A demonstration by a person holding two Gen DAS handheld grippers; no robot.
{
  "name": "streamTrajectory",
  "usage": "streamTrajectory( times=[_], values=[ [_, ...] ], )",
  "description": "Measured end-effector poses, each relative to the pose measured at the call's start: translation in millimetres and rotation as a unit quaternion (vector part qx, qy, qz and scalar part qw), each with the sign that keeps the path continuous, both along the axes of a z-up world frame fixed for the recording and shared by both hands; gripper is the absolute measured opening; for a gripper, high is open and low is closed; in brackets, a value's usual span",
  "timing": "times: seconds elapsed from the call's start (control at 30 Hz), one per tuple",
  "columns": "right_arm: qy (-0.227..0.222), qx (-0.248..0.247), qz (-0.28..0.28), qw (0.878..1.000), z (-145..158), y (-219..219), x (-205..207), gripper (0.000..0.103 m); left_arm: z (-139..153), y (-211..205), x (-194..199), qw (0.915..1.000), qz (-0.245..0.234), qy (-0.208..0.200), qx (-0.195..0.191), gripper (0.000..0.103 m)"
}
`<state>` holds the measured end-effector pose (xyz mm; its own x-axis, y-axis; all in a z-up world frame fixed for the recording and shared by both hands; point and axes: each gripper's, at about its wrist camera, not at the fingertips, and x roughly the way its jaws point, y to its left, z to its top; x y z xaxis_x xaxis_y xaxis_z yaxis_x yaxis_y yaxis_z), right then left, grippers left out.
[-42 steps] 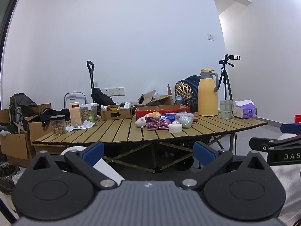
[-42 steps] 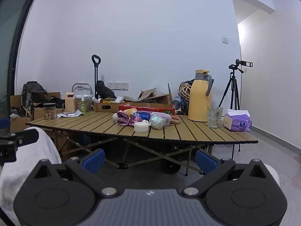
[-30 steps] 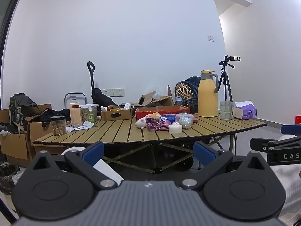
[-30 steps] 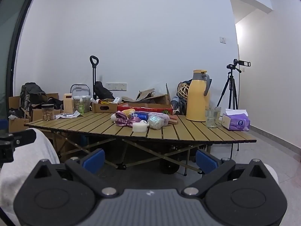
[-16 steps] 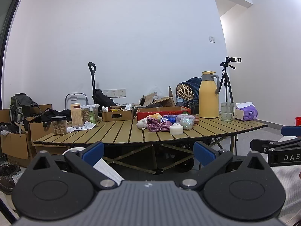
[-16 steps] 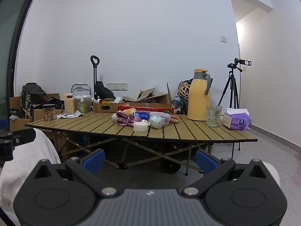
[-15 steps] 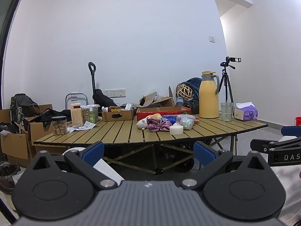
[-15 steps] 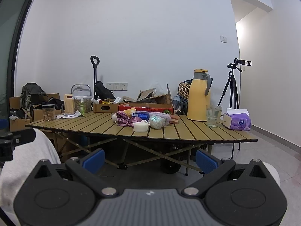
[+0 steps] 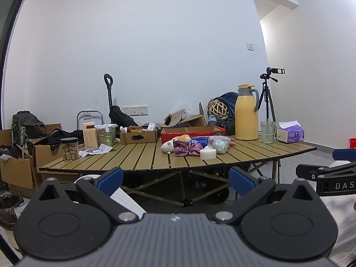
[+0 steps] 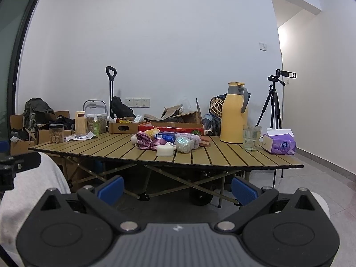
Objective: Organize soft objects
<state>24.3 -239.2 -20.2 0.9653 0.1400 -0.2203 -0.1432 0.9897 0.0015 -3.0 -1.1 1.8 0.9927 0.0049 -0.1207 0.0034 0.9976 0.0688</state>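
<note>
Grippers: left gripper [image 9: 175, 179] & right gripper [image 10: 176, 187], both w/ blue-padded fingers spread wide, nothing held, well short of slatted wooden folding table [image 10: 222, 155].
Left view only: other gripper's black arm [image 9: 322, 175] at right edge, red bucket [image 9: 352, 142].
Right view only: grey sleeve [image 10: 33, 189] at left.
Soft objects: mid-table heap, shiny pink satin scrunchie [image 10: 148, 143], round white sponge puck [image 10: 164, 150], fuzzy lilac pouch [image 10: 189, 141].
Around: tall yellow thermos jug [image 10: 233, 122], clear glass [image 10: 251, 140], purple tissue pack [image 10: 280, 144].
In the way: nothing btw grippers & heap.
</note>
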Motion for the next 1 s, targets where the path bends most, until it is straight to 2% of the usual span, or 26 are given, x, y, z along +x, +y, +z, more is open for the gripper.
streamTrajectory(
  times=[1.0],
  values=[
    [-0.003,-0.006,-0.005,1.000,0.3,1.8,4.3,0.103,6.0,0.9,2.8,1.0000,-0.003,-0.004,0.000,0.103]
  ],
)
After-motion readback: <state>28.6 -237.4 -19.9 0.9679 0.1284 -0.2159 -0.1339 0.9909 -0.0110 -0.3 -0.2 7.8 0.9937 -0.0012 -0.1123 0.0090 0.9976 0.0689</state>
